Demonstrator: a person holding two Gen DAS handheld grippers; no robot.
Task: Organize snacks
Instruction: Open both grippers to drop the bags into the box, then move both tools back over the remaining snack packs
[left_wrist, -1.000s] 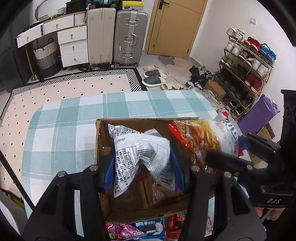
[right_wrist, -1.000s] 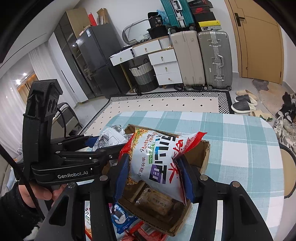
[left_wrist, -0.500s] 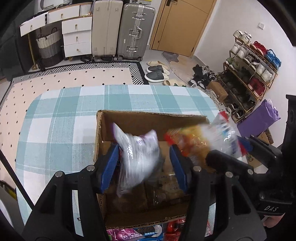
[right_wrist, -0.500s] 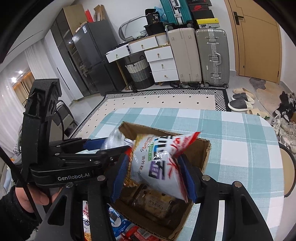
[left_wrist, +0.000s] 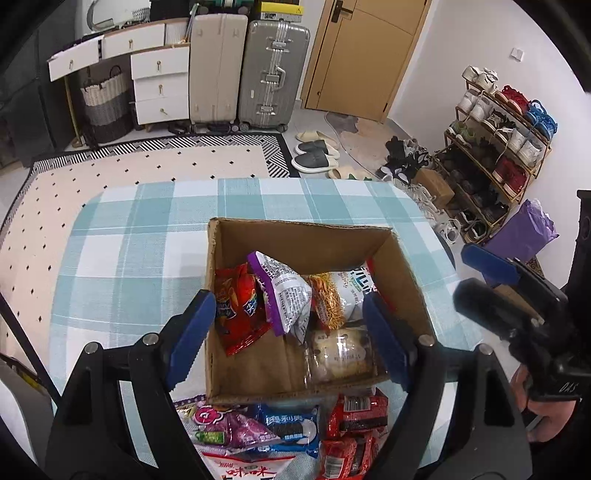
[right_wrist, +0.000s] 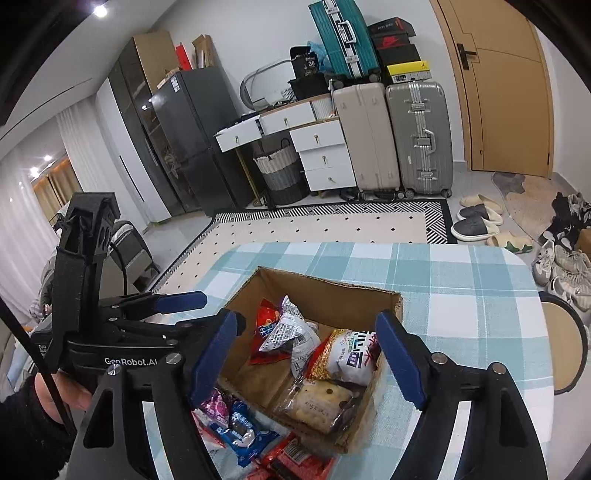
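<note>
A cardboard box stands on the checked tablecloth. Inside lie a silver and purple packet, a noodle packet, a red packet and a clear pack of biscuits. My left gripper hangs above the box, its jaws opening, with nothing pressed between them. My right gripper is likewise above the box, jaws opening and free of the packets. The left gripper's body shows at left in the right wrist view.
More snack packets lie on the table in front of the box: a purple one, a blue one and red ones. A round stool stands at the table's right. Suitcases, drawers and a shoe rack line the room.
Both grippers have opened and let go: the silver and purple packet and the noodle packet have dropped into the box. Both grippers have drawn back a little above it.
</note>
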